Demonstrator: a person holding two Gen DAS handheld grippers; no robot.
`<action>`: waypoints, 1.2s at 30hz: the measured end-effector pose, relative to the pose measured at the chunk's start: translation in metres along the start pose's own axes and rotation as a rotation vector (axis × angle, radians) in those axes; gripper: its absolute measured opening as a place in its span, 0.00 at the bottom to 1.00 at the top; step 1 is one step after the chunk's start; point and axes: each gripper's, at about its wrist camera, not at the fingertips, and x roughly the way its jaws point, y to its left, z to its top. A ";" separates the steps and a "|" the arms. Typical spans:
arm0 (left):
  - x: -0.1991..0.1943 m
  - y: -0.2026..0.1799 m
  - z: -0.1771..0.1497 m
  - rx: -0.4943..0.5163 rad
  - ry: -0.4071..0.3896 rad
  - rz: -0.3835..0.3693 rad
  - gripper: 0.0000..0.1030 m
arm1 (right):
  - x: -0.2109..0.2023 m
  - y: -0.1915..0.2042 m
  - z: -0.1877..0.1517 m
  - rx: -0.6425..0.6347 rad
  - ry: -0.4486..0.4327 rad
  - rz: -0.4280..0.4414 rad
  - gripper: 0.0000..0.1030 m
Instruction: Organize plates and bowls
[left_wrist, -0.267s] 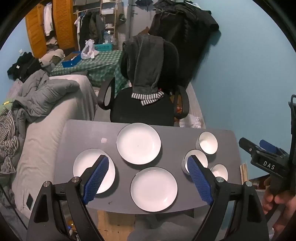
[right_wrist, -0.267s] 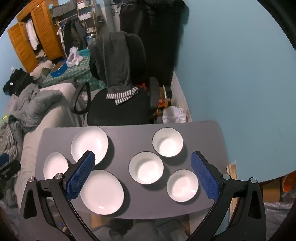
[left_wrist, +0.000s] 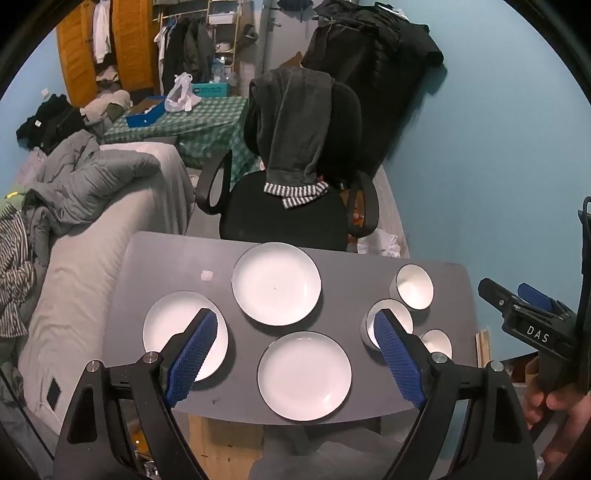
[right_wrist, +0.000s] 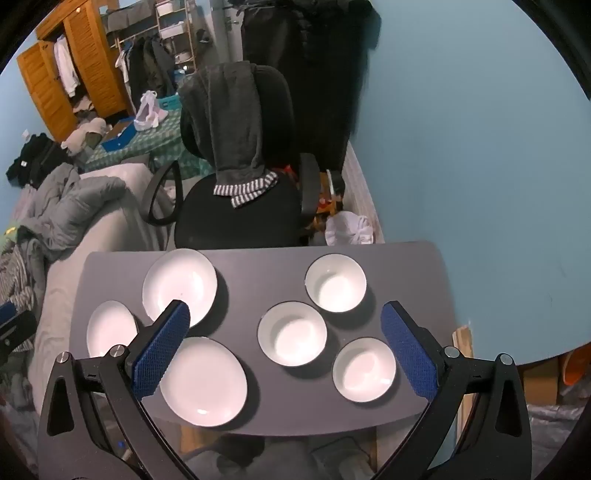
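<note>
Three white plates lie on the left half of a small grey table (left_wrist: 351, 266): a far plate (left_wrist: 276, 283), a left plate (left_wrist: 173, 328) and a near plate (left_wrist: 304, 376). Three white bowls stand on the right half: a far bowl (right_wrist: 335, 283), a middle bowl (right_wrist: 291, 333) and a near bowl (right_wrist: 364, 369). My left gripper (left_wrist: 295, 343) hovers open high above the plates, holding nothing. My right gripper (right_wrist: 286, 339) hovers open above the bowls, also holding nothing. In the left wrist view the right gripper (left_wrist: 532, 317) shows at the right edge, held by a hand.
A black office chair (left_wrist: 295, 206) draped with a grey garment stands just beyond the table. A bed (left_wrist: 92, 236) with a grey jacket flanks the left side. A blue wall (right_wrist: 480, 147) runs along the right. A small white scrap (left_wrist: 207, 275) lies on the table.
</note>
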 end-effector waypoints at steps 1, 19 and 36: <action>-0.001 0.000 0.000 0.001 -0.002 -0.001 0.85 | 0.004 -0.001 -0.002 -0.003 0.008 0.003 0.98; -0.002 -0.004 0.000 0.006 0.001 0.005 0.85 | 0.001 0.000 -0.003 -0.008 0.015 0.000 0.98; 0.004 -0.007 0.000 0.021 0.023 -0.007 0.85 | 0.002 -0.004 -0.005 -0.008 0.017 -0.001 0.98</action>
